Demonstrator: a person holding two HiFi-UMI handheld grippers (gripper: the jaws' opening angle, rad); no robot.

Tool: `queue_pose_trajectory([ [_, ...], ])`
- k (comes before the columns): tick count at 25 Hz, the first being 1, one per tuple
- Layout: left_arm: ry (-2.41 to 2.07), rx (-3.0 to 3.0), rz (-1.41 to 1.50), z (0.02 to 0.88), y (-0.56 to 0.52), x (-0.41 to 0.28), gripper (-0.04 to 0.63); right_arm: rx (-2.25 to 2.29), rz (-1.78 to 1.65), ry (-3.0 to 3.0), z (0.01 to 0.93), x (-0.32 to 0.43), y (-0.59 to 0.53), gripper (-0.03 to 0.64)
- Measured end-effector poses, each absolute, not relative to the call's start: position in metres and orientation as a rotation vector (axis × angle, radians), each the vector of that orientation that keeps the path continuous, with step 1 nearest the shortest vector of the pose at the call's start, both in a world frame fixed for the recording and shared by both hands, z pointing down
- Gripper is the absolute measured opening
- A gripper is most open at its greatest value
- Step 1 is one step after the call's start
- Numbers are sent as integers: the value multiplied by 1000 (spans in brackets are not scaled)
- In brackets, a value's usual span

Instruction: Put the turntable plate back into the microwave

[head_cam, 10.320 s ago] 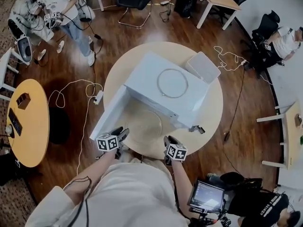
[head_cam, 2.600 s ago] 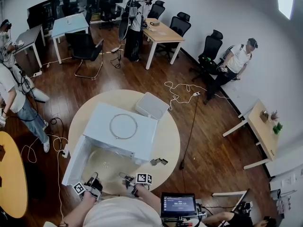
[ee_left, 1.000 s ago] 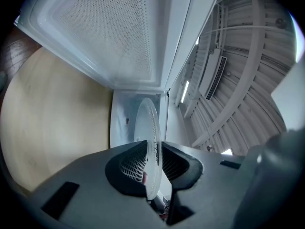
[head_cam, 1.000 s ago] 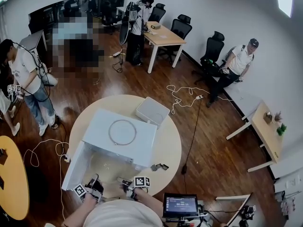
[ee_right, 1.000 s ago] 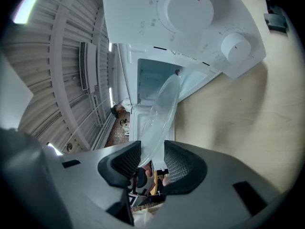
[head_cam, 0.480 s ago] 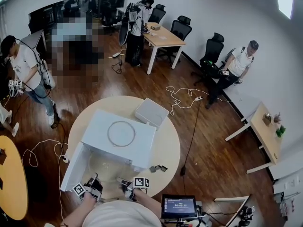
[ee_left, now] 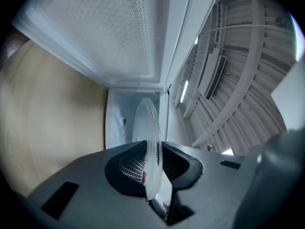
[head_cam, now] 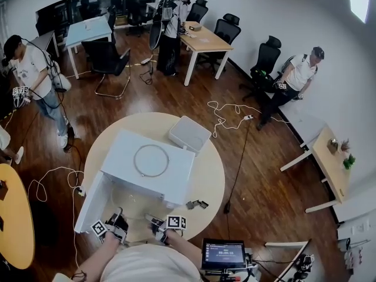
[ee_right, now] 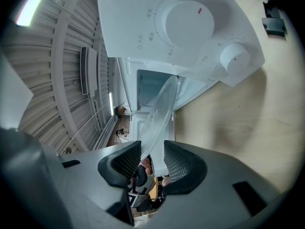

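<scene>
The clear glass turntable plate (ee_left: 151,132) is held by its rim between both grippers, in front of the open white microwave (head_cam: 147,157). My left gripper (ee_left: 152,171) is shut on the plate's near edge, which runs edge-on toward the cavity (ee_left: 125,123). My right gripper (ee_right: 148,163) is shut on the opposite rim of the plate (ee_right: 159,111), below the control dials (ee_right: 183,15). In the head view the left gripper (head_cam: 119,221) and right gripper (head_cam: 155,222) sit at the table's near edge. A roller ring (head_cam: 151,160) lies on top of the microwave.
The microwave door (head_cam: 88,201) stands open to the left. On the round table (head_cam: 208,175) are a white box (head_cam: 189,134) and small dark parts (head_cam: 197,204). A monitor (head_cam: 226,254) is near my right. Cables, chairs and several people surround the table.
Both grippers and the plate have stayed where they were. A person at the far left has walked a little across the floor.
</scene>
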State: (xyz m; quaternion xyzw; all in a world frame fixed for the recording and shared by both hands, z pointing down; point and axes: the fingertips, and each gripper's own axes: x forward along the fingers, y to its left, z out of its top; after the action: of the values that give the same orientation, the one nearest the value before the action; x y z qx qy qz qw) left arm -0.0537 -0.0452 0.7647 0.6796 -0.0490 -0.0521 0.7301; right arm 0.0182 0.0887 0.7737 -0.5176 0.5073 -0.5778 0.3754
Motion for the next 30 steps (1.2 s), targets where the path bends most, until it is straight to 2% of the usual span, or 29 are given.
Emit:
queue_pose_trajectory([
  [7,-105,1506,-114,769,-50,-35,74,-1338,-1462,1300,776,29,87,135],
  [30,-135,1494,-100,767,-55,-35,74,-1333,-1474,1209,788,28,67,135],
])
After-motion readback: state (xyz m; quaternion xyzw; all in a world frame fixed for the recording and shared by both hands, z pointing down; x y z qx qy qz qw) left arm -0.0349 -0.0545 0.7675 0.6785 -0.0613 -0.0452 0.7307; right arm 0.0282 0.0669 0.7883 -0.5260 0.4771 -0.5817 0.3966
